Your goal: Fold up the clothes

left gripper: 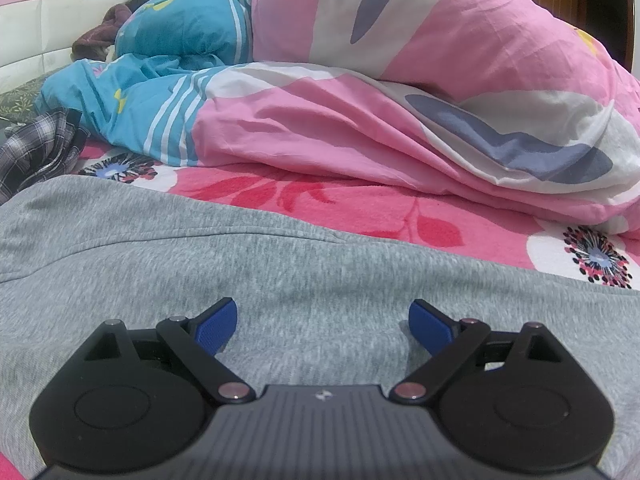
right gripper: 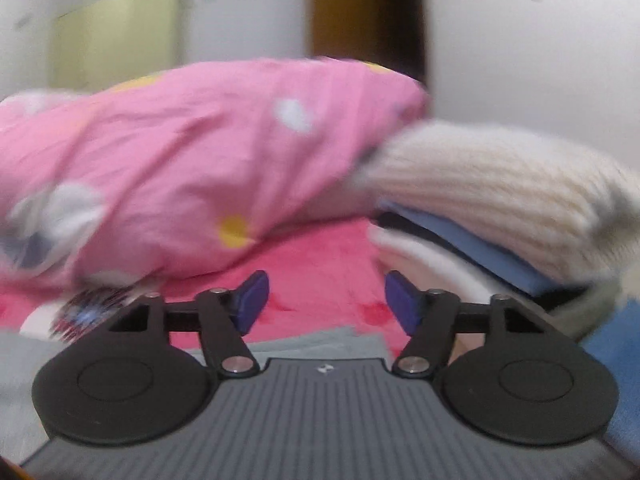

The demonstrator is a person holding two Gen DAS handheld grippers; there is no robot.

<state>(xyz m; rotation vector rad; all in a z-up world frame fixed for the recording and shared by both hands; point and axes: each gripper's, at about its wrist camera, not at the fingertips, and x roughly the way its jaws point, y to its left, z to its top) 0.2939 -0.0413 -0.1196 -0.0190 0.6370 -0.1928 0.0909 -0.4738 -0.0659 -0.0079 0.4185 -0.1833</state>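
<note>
Pink bedsheet [left gripper: 360,208] printed with red leaves and dark-centred white flowers covers the bed, and it looks fuzzy, almost fleece-like, where it shows in both views; lying flat across it is the grey garment [left gripper: 280,280], a soft heathered knit with a faint raised seam running across its upper part, filling the lower half of the left wrist view. Over it hangs the left gripper [left gripper: 323,322], its blue ribbed fingers [left gripper: 216,326] spread wide with nothing between them. Behind, a puffy crumpled duvet [left gripper: 400,112] in smooth cotton, pink and white with grey-blue shapes, turning teal with white stripes at the left end. Only this view catches a plaid cloth [left gripper: 36,148] at the left edge and the cream padded headboard [left gripper: 32,40]. Over to the right wrist view, heavily blurred: the right gripper [right gripper: 327,302] is also spread apart and empty, above a folded grey edge [right gripper: 320,340] on the sheet. Only here do we get a stack of folded clothes [right gripper: 500,200] at right, topped by a chunky ribbed cream knit, with a blue layer beneath, plus a brown door [right gripper: 360,12] and pale wall behind
</note>
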